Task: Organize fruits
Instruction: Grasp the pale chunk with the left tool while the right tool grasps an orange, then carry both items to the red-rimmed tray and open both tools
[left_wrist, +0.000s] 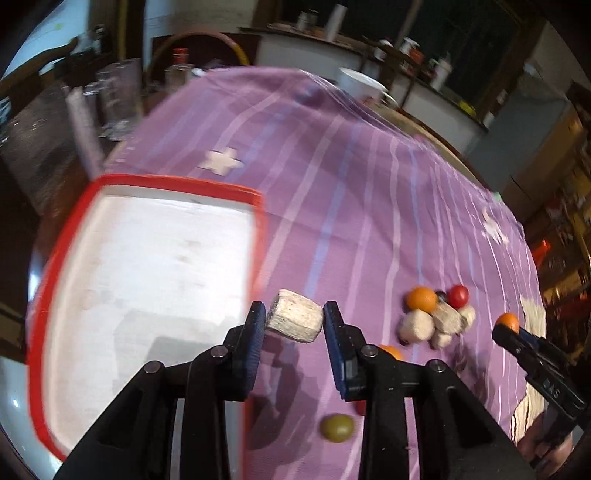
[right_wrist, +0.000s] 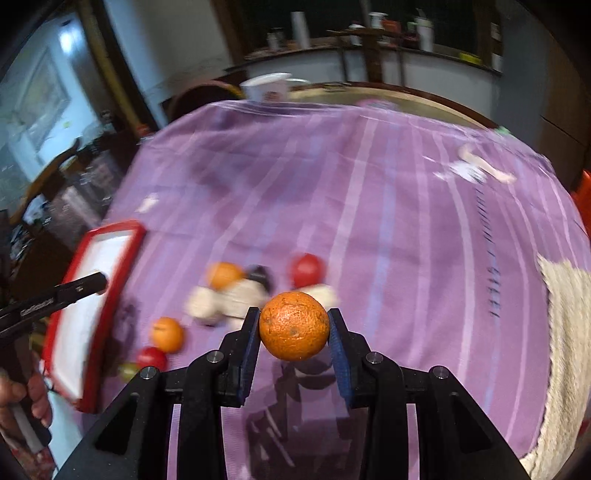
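Above the purple tabletop (left_wrist: 332, 177), both claws grip.
Left claw (left_wrist: 294, 320) clamps a pale chunk (left_wrist: 294, 315), tray (left_wrist: 258, 236) at nine o'clock; right claw (right_wrist: 293, 326) clamps an orange (right_wrist: 293, 325).

Your left claw (left_wrist: 294, 320) and right claw (right_wrist: 294, 325) were matte black linkage frames with silver pivot screws and ribbed blue finger pads (left_wrist: 255, 345). Pale lettering ran along each claw's side. Bare skin showed on your left hand (right_wrist: 22, 402).
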